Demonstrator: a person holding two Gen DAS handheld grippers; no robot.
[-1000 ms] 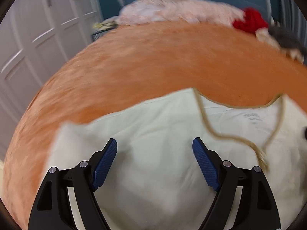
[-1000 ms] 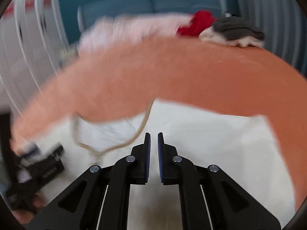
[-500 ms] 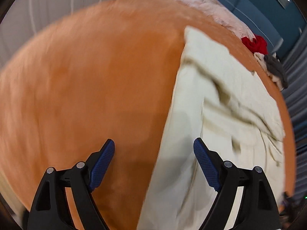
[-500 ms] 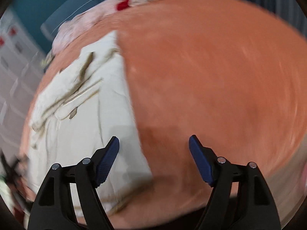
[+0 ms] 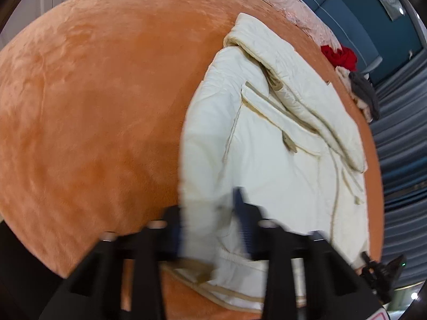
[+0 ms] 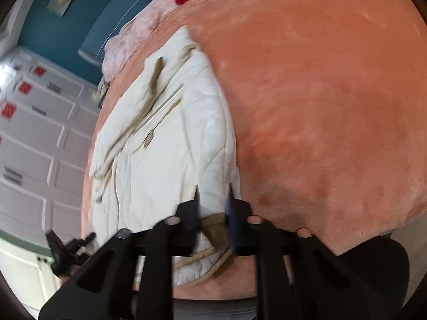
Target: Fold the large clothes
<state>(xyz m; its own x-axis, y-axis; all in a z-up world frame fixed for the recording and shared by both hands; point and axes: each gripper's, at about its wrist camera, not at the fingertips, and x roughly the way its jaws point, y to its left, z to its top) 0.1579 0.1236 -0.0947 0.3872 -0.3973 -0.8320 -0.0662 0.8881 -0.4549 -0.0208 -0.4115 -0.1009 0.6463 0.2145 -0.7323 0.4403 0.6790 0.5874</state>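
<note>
The left gripper (image 5: 210, 226) is closing on the near left corner of a cream garment (image 5: 267, 144) spread over an orange blanket (image 5: 93, 106).

Bare orange blanket (image 5: 93, 106) beside robe (image 5: 267, 154)

A folded robe (image 5: 267, 144) lies on a plush blanket (image 5: 93, 101), running from the left gripper (image 5: 210, 229) at six o'clock out toward one o'clock in the left wrist view. Beyond it, near one o'clock, a heap of clothes (image 5: 355, 80) sits at the blanket's far edge. The right gripper (image 6: 213, 213) meets the robe's near corner at six o'clock, cabinets (image 6: 32, 138) at nine.
</note>
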